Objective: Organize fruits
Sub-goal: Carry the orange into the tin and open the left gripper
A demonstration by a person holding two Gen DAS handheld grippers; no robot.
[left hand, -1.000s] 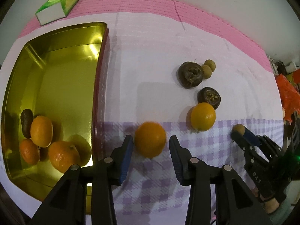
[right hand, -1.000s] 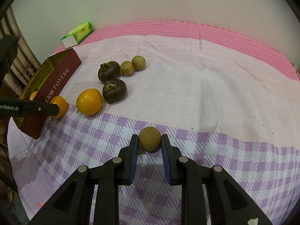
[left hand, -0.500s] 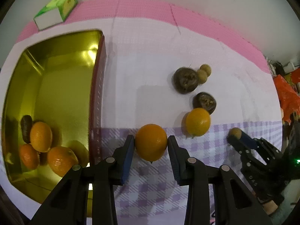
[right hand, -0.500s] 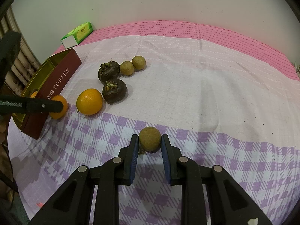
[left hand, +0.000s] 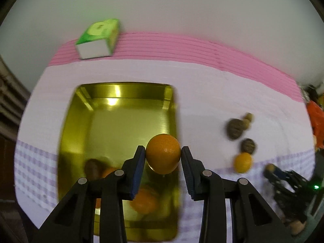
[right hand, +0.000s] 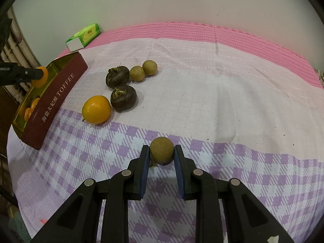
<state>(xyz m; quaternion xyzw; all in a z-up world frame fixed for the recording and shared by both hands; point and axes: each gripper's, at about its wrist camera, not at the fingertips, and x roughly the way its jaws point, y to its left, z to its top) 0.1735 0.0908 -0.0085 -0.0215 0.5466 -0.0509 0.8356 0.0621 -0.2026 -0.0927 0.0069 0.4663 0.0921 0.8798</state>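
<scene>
Left gripper (left hand: 163,156) fingers pinching an orange (left hand: 163,156) over the gold tin's (left hand: 129,93) right edge, right gripper (right hand: 161,151) fingers clamping a brown longan (right hand: 161,149) on the surface's checked near part

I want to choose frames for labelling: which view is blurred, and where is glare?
Left wrist view: motion blur on the tin and the cloth fruits, glare on the tin's far wall; only the held orange is sharp. Right wrist view: sharp, evenly lit, edges bent by fisheye.
</scene>
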